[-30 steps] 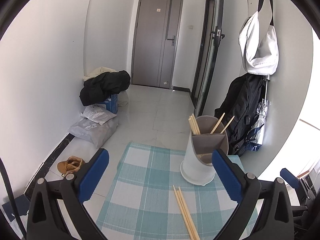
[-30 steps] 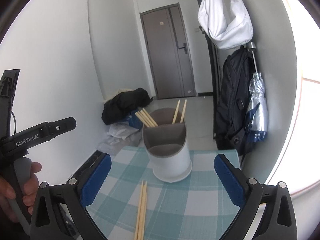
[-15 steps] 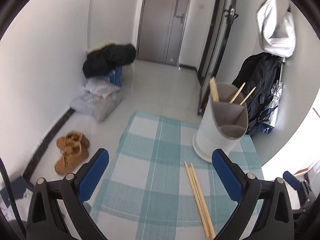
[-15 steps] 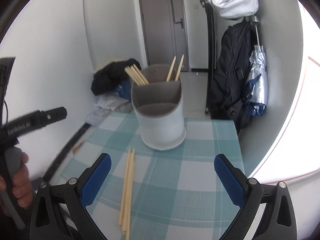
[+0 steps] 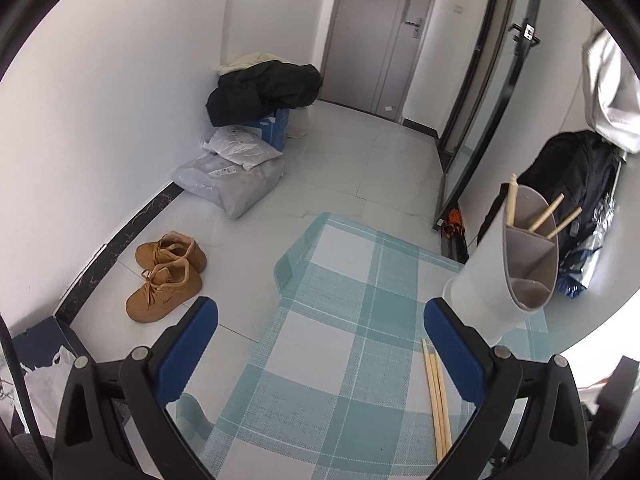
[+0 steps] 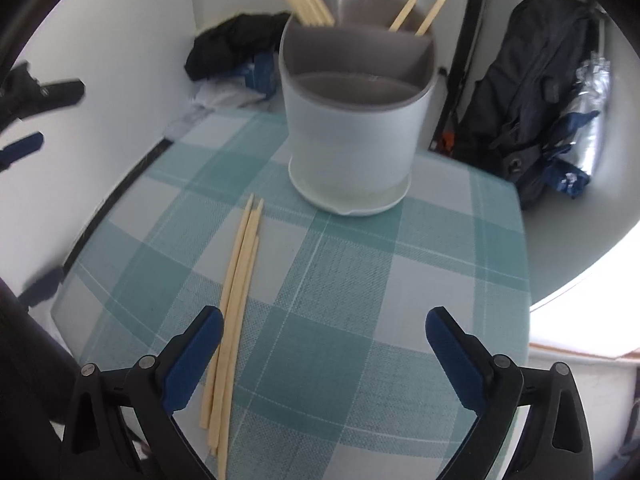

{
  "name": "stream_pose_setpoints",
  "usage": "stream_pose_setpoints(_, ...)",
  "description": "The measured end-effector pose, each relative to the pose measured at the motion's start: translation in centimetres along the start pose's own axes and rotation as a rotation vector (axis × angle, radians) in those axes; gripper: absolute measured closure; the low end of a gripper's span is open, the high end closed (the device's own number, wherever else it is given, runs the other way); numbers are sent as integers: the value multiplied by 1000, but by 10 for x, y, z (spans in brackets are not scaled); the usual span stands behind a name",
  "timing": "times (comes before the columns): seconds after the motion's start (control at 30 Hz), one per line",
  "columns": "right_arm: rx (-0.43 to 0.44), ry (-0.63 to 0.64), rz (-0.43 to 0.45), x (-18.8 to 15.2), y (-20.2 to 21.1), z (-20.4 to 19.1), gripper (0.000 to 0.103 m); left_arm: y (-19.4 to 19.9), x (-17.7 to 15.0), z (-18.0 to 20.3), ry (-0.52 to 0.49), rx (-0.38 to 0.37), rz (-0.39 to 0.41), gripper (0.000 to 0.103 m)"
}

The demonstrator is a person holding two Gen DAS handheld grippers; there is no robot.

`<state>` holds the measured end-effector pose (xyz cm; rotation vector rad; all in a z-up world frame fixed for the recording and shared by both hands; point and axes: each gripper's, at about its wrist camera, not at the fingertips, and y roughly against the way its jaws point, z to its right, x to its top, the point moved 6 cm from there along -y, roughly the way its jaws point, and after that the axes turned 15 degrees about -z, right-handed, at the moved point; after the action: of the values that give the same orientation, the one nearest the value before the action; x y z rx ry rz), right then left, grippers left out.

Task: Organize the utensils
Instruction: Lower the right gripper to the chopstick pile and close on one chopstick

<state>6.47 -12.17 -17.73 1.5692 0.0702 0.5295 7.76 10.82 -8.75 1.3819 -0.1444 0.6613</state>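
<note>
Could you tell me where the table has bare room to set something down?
Free: the checked cloth right of the loose chopsticks, in front of the utensil holder, out to the table's right edge. Crowded: the strip under the chopsticks and the holder's base.

2 wrist views, downward over shared checked table [image 6: 360, 280], holder [image 6: 352, 120].

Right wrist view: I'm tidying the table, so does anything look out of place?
Yes. A bundle of loose chopsticks lies flat on the checked tablecloth, in front of the utensil holder, while other chopsticks stand in its back compartments. Its front compartment looks empty. Nothing looks spilled or damaged.
</note>
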Motion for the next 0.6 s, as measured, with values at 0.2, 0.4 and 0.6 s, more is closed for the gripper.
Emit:
stream_pose_setpoints(0.2, 78, 18, -93, 14, -26, -16, 38, -4, 4, -9, 51, -16, -23, 3)
stream_pose_setpoints(0.4, 101, 52, -135, 15, -37, -34, 64, -8, 7, -15, 82, -32, -44, 3)
stream_pose_setpoints(0.6, 119, 61, -119, 11, -30, -37, 95, -11, 8, -18, 107, -37, -56, 3)
